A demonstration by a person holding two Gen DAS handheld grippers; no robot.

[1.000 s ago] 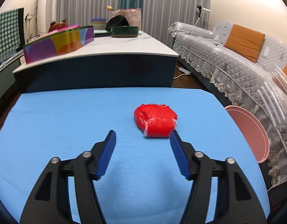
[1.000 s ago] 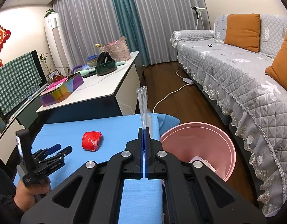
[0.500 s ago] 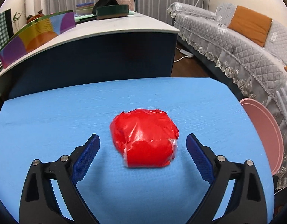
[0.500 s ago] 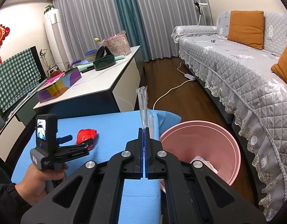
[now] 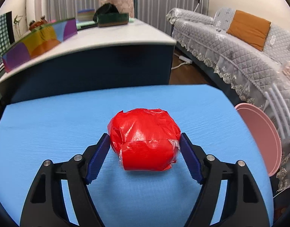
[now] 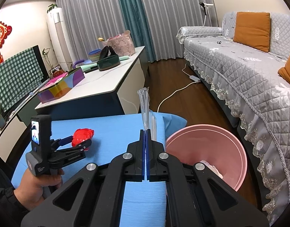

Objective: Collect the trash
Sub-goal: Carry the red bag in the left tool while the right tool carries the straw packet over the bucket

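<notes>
Your left gripper (image 5: 145,141) has the red wad (image 5: 145,138) dead ahead at 12 o'clock on the blue table (image 5: 50,124), sitting right between the jaws, which are closing with the pads at its flanks. The wad's wider side to side. Right gripper (image 6: 146,132) is pinching a clear wrapper (image 6: 145,104) (bin (image 6: 230,138) at 3 o'clock).

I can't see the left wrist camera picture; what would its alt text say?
A crumpled red wrapper ball lies on a blue table cover between the closing blue pads of the left tool, which sit right at its sides. A pink bin stands at the right edge, beside a grey sofa.
</notes>
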